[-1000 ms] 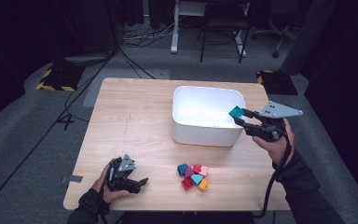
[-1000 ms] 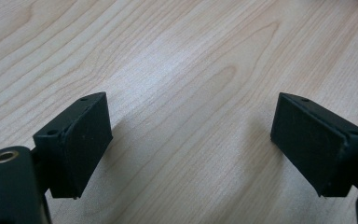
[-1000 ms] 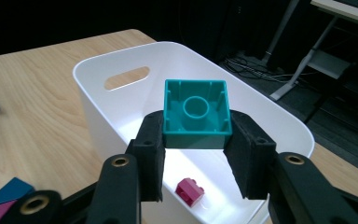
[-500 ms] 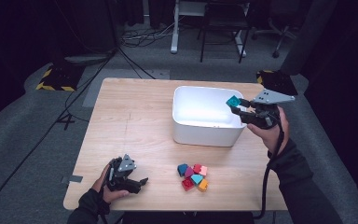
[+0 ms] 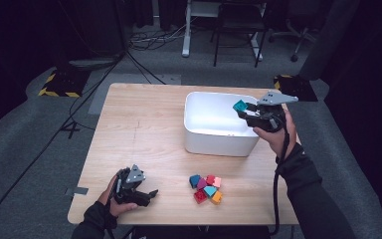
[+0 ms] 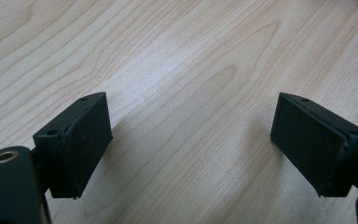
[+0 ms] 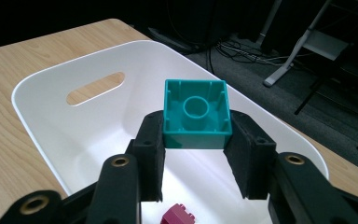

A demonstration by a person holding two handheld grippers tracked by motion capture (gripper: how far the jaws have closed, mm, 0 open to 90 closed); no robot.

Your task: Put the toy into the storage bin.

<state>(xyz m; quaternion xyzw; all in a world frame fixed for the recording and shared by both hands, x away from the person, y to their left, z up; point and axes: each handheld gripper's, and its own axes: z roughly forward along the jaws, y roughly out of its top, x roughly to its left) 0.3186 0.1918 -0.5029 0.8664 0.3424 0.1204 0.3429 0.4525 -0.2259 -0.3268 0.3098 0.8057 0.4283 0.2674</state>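
My right gripper (image 5: 242, 110) is shut on a teal brick (image 5: 239, 105) and holds it over the right side of the white bin (image 5: 199, 142). In the right gripper view the teal brick (image 7: 195, 114) shows its hollow underside, clamped between the jaws of the right gripper (image 7: 195, 140) above the white bin (image 7: 42, 112); a dark pink brick (image 7: 177, 216) lies on the bin floor. My left gripper (image 5: 150, 193) rests open on the table near the front left corner. In the left gripper view, nothing but bare wood lies between the pads of the left gripper (image 6: 191, 140).
A small pile of coloured bricks (image 5: 205, 187) sits on the wooden table (image 5: 139, 124) in front of the bin. Beyond the table are floor cables, a desk frame and chair legs.
My right gripper has carried the teal brick up and leftward, from beside the bin's right rim to above its inside. The left gripper has stayed put.
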